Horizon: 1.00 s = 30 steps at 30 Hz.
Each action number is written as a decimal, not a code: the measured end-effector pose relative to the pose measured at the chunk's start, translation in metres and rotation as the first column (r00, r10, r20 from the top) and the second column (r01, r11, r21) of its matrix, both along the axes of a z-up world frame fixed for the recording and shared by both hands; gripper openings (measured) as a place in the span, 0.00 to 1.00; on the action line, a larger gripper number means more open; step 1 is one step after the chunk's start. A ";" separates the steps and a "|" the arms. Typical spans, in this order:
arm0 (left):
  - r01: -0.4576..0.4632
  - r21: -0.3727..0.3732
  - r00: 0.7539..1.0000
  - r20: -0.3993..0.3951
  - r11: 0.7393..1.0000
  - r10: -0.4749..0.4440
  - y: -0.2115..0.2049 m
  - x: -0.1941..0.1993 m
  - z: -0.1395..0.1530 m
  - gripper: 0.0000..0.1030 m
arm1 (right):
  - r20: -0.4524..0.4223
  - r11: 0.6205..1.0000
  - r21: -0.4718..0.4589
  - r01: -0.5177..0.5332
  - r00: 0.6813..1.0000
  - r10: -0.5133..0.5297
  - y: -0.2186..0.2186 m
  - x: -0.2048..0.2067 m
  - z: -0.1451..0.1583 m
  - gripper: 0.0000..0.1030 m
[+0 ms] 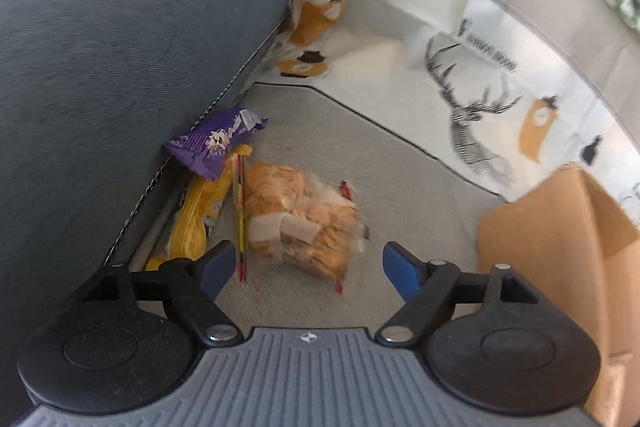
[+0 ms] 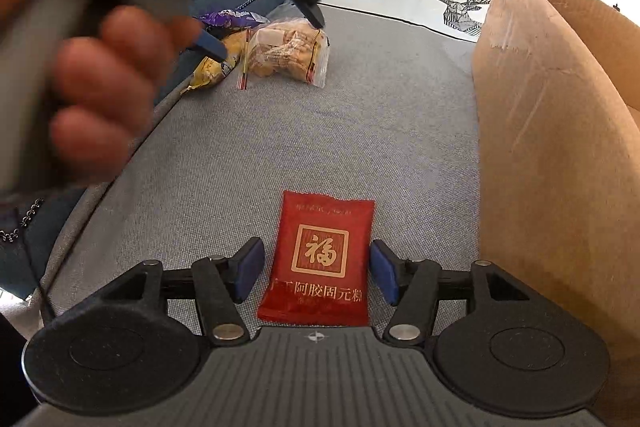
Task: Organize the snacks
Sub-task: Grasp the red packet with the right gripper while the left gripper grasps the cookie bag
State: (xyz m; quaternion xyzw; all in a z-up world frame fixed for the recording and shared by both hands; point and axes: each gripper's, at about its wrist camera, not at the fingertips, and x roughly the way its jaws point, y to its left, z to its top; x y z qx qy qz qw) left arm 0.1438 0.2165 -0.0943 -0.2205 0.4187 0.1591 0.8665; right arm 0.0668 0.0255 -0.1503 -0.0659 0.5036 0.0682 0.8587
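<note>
Right gripper (image 2: 317, 273) jaws parted, red packet (image 2: 320, 263) flat on grey cushion (image 2: 360, 131) between pads, untouched, beside cardboard box (image 2: 560, 147). Left gripper (image 1: 308, 265) jaws wide, empty, above cracker bag (image 1: 300, 215) near cushion's back edge.

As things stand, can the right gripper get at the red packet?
Probably yes: the red packet lies flat on the grey cushion between the right gripper's open fingers, nothing covering it.
</note>
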 end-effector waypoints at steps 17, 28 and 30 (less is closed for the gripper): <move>0.044 0.141 0.997 -0.065 0.989 -0.035 -0.006 0.045 -0.027 0.61 | -0.008 1.000 0.019 0.021 1.000 -0.021 -0.005 0.004 0.002 0.49; 0.111 0.154 0.994 -0.022 0.982 -0.109 -0.020 0.005 -0.001 0.44 | 0.047 0.999 0.035 0.019 0.999 -0.021 -0.006 -0.007 0.008 0.43; 0.123 0.152 0.992 -0.007 0.981 -0.124 -0.022 -0.010 0.007 0.43 | 0.071 0.999 0.033 0.011 0.997 -0.014 -0.005 -0.010 0.011 0.43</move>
